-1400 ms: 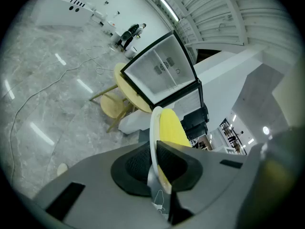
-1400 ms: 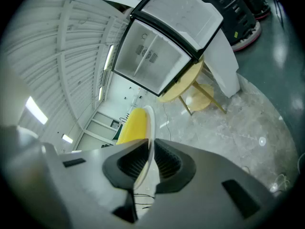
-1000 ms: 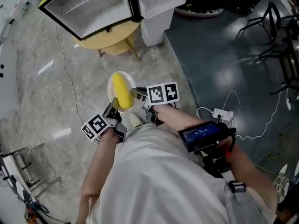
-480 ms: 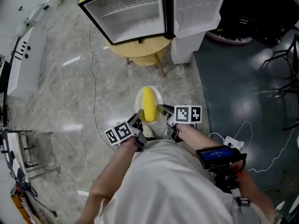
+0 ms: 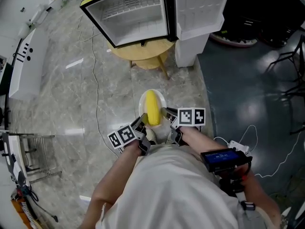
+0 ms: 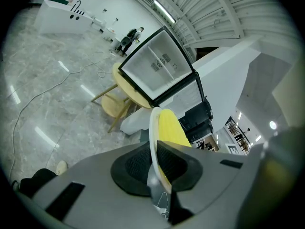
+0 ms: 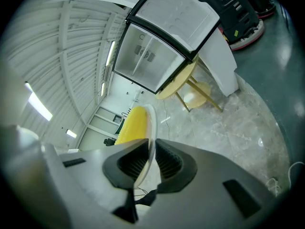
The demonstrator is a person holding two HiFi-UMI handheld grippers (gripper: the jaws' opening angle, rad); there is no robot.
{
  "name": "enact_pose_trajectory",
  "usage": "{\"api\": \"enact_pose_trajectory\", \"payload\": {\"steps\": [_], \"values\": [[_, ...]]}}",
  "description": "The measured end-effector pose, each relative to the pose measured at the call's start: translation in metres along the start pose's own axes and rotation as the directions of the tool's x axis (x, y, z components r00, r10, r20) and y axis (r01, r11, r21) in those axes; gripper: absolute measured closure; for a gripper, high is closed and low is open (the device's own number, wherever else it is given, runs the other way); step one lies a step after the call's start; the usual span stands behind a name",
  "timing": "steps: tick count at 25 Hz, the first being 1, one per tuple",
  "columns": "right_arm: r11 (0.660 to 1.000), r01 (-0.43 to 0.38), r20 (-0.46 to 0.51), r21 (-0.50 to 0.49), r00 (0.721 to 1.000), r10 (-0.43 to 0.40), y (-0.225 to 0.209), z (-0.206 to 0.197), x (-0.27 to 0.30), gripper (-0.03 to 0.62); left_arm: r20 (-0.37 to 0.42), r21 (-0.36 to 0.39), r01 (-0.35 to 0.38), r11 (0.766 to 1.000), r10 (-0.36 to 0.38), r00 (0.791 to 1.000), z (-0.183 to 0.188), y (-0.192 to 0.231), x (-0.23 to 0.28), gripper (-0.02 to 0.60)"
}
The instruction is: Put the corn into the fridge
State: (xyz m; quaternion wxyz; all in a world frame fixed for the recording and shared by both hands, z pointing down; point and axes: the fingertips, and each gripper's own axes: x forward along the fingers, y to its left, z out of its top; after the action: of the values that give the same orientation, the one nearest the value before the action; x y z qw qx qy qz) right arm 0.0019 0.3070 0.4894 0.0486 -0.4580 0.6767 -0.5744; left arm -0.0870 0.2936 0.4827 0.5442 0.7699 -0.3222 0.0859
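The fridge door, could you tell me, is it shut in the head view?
No, the fridge stands open, its door swung aside.

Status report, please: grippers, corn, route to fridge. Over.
Both shut on plate rim: left gripper, right gripper. The corn lies on it. The fridge ahead stands open; nothing seen between.

My head view looks steeply down past the person's shirt (image 5: 167, 185) at the marble floor (image 5: 71, 104), with the open fridge (image 5: 138, 13) far off at its top. Each gripper view rides right behind its own jaws, facing toward that fridge. All three share the fridge, the round table (image 5: 148, 51) beneath it and the white plate (image 5: 142, 103).
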Motion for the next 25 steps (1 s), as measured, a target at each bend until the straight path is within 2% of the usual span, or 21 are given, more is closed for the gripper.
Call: {"api": "enact_pose_trajectory", "payload": {"steps": [6,25], "values": [[0.999,-0.012,-0.010,-0.033,1.000,0.012,0.007,0.010,0.009,0.563,0.026,0.008,0.005,1.000,-0.005,1.000,0.014,-0.001,-0.002,0.551],[1.000,0.005,-0.006,0.000,1.000,-0.005,-0.013,-0.003,-0.006,0.563,-0.006,0.008,0.003,1.000,-0.003,1.000,-0.010,-0.001,0.009,0.551]]}}
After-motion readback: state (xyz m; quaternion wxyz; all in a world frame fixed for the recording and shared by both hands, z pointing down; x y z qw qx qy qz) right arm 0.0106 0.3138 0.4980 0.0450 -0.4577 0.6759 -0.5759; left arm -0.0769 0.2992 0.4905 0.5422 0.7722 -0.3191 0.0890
